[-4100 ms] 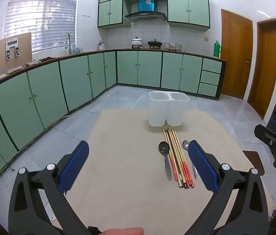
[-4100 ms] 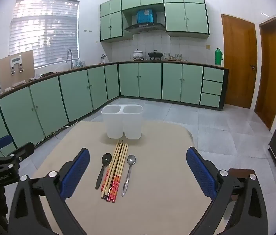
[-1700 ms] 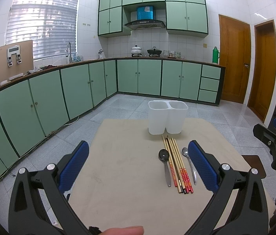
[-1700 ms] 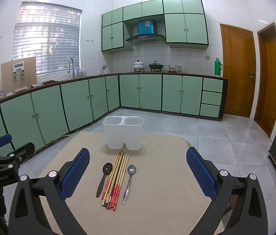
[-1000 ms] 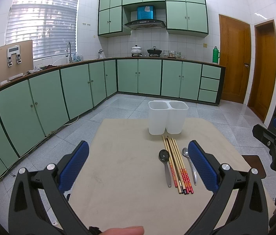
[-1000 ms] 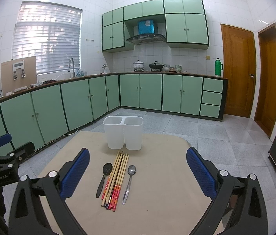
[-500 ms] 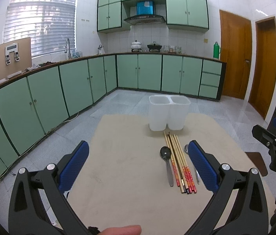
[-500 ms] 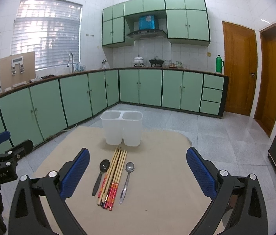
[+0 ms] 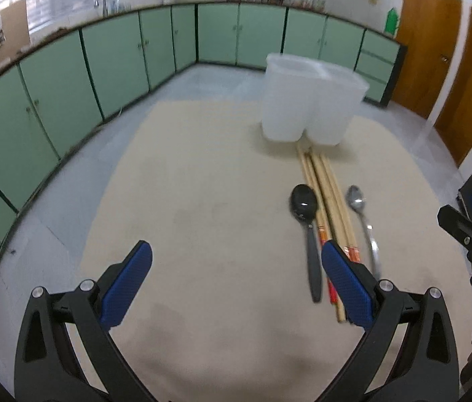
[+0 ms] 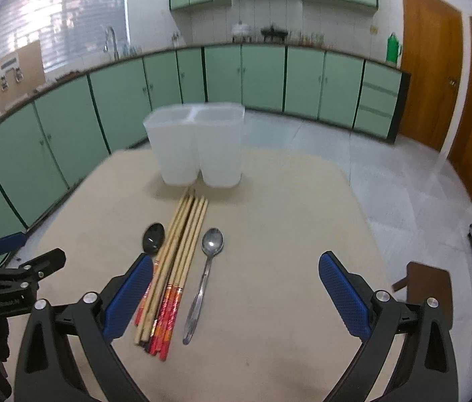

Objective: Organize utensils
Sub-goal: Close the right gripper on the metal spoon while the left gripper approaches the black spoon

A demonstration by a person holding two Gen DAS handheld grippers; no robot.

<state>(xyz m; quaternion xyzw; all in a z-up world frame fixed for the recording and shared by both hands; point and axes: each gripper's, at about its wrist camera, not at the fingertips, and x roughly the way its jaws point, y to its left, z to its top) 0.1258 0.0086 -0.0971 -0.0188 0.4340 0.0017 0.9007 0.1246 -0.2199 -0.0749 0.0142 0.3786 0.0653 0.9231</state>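
Observation:
A white two-compartment holder [image 9: 313, 100] [image 10: 199, 144] stands at the far side of a beige table [image 9: 202, 201]. In front of it lie a bundle of chopsticks [image 9: 326, 194] [image 10: 179, 254], a black spoon [image 9: 306, 214] [image 10: 152, 236] on their left and a silver spoon [image 9: 363, 221] [image 10: 207, 261] on their right. My left gripper [image 9: 236, 284] is open and empty above the table, its right finger over the chopstick ends. My right gripper [image 10: 236, 291] is open and empty, with the silver spoon's handle between its fingers and its left finger over the black spoon's handle.
Green kitchen cabinets [image 9: 102, 57] run along the far walls, with wooden doors [image 10: 430, 77] at the right. A wooden stool [image 10: 430, 284] stands by the table's right edge. The other gripper shows at each view's side [image 9: 470, 234] [image 10: 8, 274].
Both grippers have tilted down and moved forward toward the utensils, which now appear larger and closer. Both stay open.

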